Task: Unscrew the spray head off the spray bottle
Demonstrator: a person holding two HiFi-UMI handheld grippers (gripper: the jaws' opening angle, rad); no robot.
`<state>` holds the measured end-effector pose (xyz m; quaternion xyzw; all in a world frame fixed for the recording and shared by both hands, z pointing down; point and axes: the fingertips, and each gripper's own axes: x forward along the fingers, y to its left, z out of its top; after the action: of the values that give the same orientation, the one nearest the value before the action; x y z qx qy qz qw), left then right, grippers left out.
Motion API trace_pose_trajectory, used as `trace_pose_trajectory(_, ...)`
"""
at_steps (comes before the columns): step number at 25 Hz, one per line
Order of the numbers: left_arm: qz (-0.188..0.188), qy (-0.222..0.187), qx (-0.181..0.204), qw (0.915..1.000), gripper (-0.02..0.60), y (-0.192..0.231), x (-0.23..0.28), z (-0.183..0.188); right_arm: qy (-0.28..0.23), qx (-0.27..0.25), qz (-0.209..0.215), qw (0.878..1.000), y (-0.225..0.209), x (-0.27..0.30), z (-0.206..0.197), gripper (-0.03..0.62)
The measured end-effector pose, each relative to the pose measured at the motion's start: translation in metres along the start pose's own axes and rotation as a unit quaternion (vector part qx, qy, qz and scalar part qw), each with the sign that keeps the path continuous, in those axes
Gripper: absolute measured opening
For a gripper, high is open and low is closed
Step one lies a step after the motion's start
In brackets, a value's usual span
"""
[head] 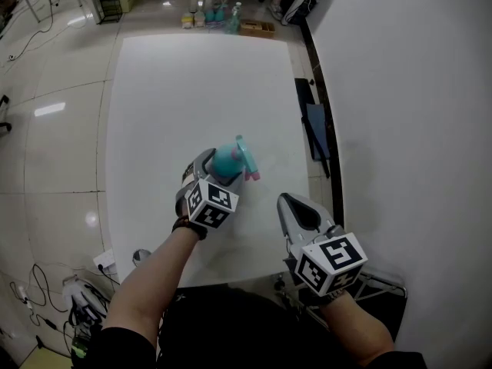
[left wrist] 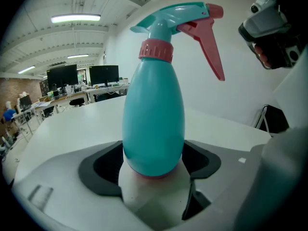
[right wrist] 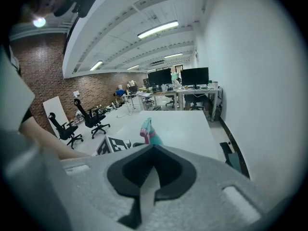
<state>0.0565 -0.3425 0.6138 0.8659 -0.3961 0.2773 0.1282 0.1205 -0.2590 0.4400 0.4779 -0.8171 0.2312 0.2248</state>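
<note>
A teal spray bottle [head: 227, 162] with a pink collar and pink trigger stands upright on the white table [head: 192, 83]. My left gripper [head: 217, 167] is at its lower body. In the left gripper view the bottle [left wrist: 154, 114] sits between the dark pads [left wrist: 103, 170], which lie against both its sides, and the spray head [left wrist: 180, 18] points right. My right gripper [head: 296, 206] hovers to the right of the bottle, shut and empty. In the right gripper view its jaws [right wrist: 153, 150] meet in a line, with the bottle [right wrist: 149, 131] beyond them.
A white wall runs along the table's right side, with dark panels [head: 315, 129] in the gap. Several small bottles [head: 211, 15] and a box [head: 257, 28] stand beyond the table's far edge. Cables [head: 46, 298] lie on the floor at lower left.
</note>
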Motion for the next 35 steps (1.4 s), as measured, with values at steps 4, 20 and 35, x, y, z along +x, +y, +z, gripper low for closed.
trace_pose_trajectory(4, -0.004, 0.003, 0.006, 1.0000, 0.397, -0.003, -0.007, 0.002, -0.001, 0.002, -0.002, 1.000, 0.001, -0.007, 0.000, -0.008)
trace_pose_trajectory(20, 0.027, 0.030, 0.121, 0.9919, 0.380, -0.010, -0.053, 0.007, -0.049, -0.008, 0.002, 0.999, -0.007, -0.038, 0.021, -0.008)
trace_pose_trajectory(35, 0.080, 0.054, 0.237, 0.9667, 0.380, -0.032, -0.115, 0.004, -0.001, 0.026, 0.128, 0.991, 0.039, -0.049, 0.018, 0.181)
